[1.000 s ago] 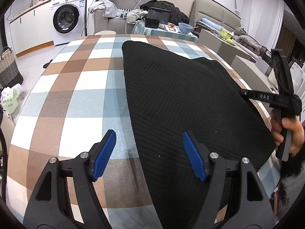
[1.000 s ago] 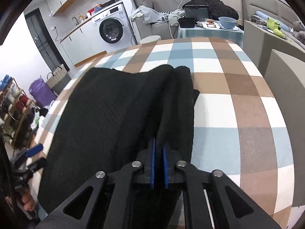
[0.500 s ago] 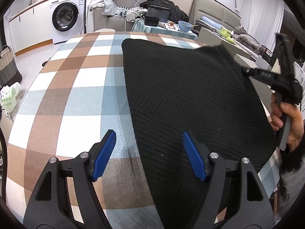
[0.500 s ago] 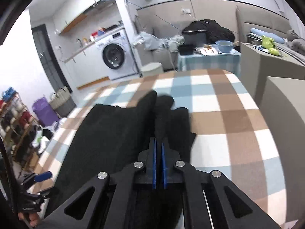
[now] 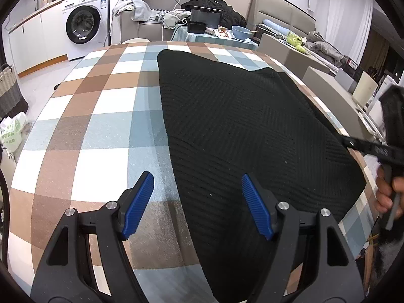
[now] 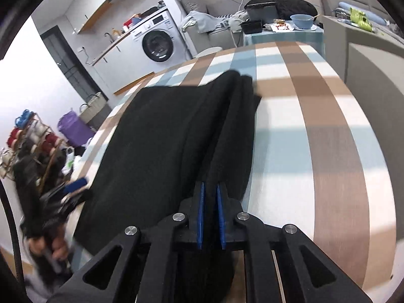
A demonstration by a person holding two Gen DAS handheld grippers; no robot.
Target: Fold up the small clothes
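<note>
A bench point(image 5: 106, 116) covered with a checked cloth in brown, pale blue and white fills most of both wrist views. On it lies a black ribbed knit garment point(image 5: 242, 136), spread over the right half of the bench as the left wrist view shows it, with one corner reaching toward the far edge. Its right side is gathered into long folds that run up from the cloth to the right gripper point(image 6: 209, 212).

The right gripper has its blue-padded jaws nearly pressed together, pinching a bunched fold of the black garment; they have just eased open a little, with the fabric between them. In the left wrist view this gripper appears blurred at the right edge, held in a hand point(image 5: 387, 192).

The left gripper point(image 5: 195, 202) hangs over the near edge of the bench, its jaws spread wide with nothing clamped. The garment's left edge lies beneath the gap between them.

Behind the bench stand a white washing machine point(image 5: 84, 27), a sofa piled with clothes, and a small side table with a blue bowl point(image 5: 241, 31).
</note>
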